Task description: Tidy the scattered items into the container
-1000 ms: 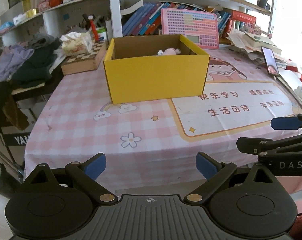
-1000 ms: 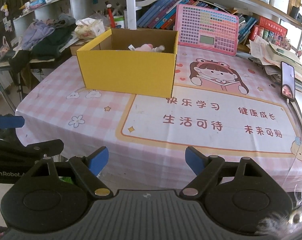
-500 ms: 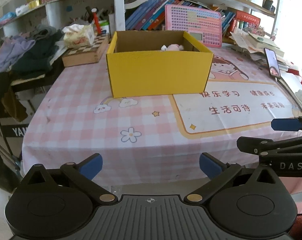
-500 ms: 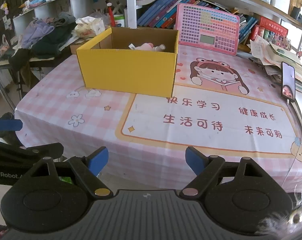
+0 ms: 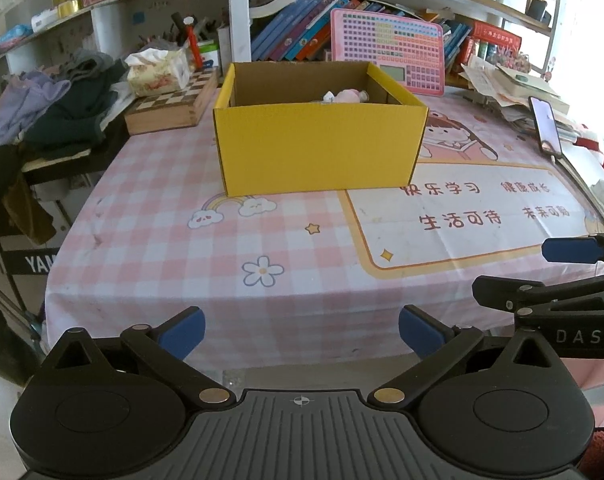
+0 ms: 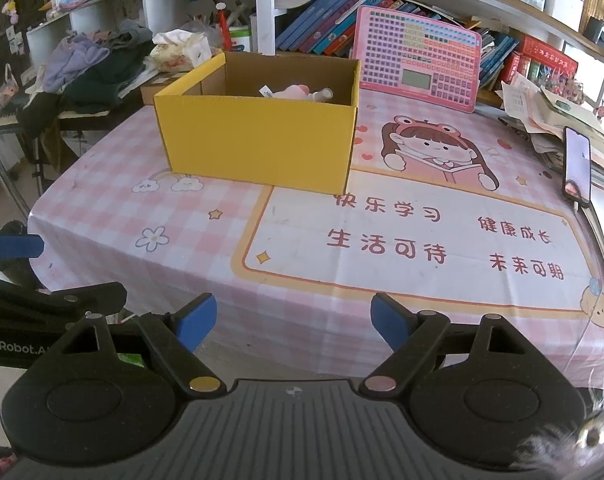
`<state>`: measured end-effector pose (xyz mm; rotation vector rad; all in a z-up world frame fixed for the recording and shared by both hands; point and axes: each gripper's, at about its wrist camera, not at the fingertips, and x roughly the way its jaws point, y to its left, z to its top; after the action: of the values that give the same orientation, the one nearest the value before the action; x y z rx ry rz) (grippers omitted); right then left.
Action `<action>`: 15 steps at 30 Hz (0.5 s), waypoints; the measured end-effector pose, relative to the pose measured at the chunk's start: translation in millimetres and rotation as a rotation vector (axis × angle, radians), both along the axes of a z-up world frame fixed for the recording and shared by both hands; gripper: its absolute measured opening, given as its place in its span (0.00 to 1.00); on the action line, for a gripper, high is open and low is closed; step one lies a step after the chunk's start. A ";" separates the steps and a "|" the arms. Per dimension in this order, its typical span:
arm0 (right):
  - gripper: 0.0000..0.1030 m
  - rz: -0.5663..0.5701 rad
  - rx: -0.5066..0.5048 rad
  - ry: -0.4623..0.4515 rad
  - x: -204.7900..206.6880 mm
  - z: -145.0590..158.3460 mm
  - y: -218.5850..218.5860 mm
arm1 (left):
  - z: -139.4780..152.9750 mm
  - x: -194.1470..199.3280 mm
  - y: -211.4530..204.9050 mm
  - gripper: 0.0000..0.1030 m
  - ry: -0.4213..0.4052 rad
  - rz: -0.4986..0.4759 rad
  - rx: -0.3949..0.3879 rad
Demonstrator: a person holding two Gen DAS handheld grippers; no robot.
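The table (image 5: 150, 264) under its pink checked cloth with the printed cartoon girl is the biggest thing before me, and I see nothing loose on its open middle. On it, toward the far side, stands the yellow corrugated cardboard box (image 5: 320, 148), open at the top and upright, near the pink keyboard-like learning pad (image 5: 388, 56) leaning at the shelf.

I judge the box light and fairly stiff, though its thin walls would buckle if pinched hard. If it ever needs shifting, I would take a side wall close to a corner, where the fold stiffens it.

Inside, against the back wall, lies a small pink and white soft toy (image 6: 298, 92) with a white tag. It looks light, squashy and not fragile; I would take it across its plump middle, never by the tag.

My left gripper (image 5: 301, 330) hangs off the near table edge; its jaws have just been opening and stand wide with nothing between them. My right gripper (image 6: 293, 322) hangs beside it, jaws apart and likewise empty.
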<state>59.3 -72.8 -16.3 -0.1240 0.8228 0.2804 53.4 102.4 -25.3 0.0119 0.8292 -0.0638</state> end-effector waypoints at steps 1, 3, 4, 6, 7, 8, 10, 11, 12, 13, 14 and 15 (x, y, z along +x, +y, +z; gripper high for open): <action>0.81 -0.001 0.000 -0.001 0.2 0.0 0.1 | 0.0 0.1 0.0 1.00 0.000 0.000 0.000; 0.81 -0.001 0.000 -0.001 -0.2 0.1 0.1 | 0.1 0.3 -0.3 1.00 -0.002 0.001 0.003; 0.81 -0.001 0.000 -0.002 -0.3 0.2 0.1 | 0.1 0.7 0.1 1.00 -0.003 0.001 0.005; 0.81 -0.001 0.000 -0.003 0.3 0.5 -0.1 | 0.1 1.6 0.0 1.00 -0.004 0.001 0.008; 0.81 -0.001 0.000 -0.004 0.6 0.5 0.0 | 0.1 1.8 0.0 1.00 -0.004 0.001 0.009; 0.81 -0.002 0.000 -0.003 0.4 0.4 0.1 | -0.1 2.0 -0.1 1.00 -0.004 0.000 0.010; 0.81 -0.002 0.001 -0.003 1.0 0.7 0.1 | 0.5 2.5 -0.3 1.00 -0.004 0.001 0.010; 0.81 -0.003 0.001 -0.003 1.1 0.6 0.1 | 0.5 2.6 -0.4 1.00 -0.004 0.002 0.011; 0.81 -0.003 0.001 -0.003 1.2 0.5 0.2 | 0.4 2.5 -0.5 1.00 -0.004 0.002 0.011; 0.81 -0.003 0.001 -0.003 1.5 0.5 0.3 | 0.3 2.4 -0.5 1.00 -0.004 0.002 0.011; 0.81 -0.004 0.001 -0.003 1.2 0.4 0.4 | 0.1 2.3 -0.6 1.00 -0.004 0.002 0.012; 0.81 -0.004 0.001 -0.003 1.3 0.3 0.5 | 0.1 2.3 -0.5 1.00 -0.004 0.002 0.011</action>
<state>60.6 -72.4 -16.0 -0.1220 0.8200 0.2769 55.7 101.8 -25.2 0.0213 0.8252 -0.0573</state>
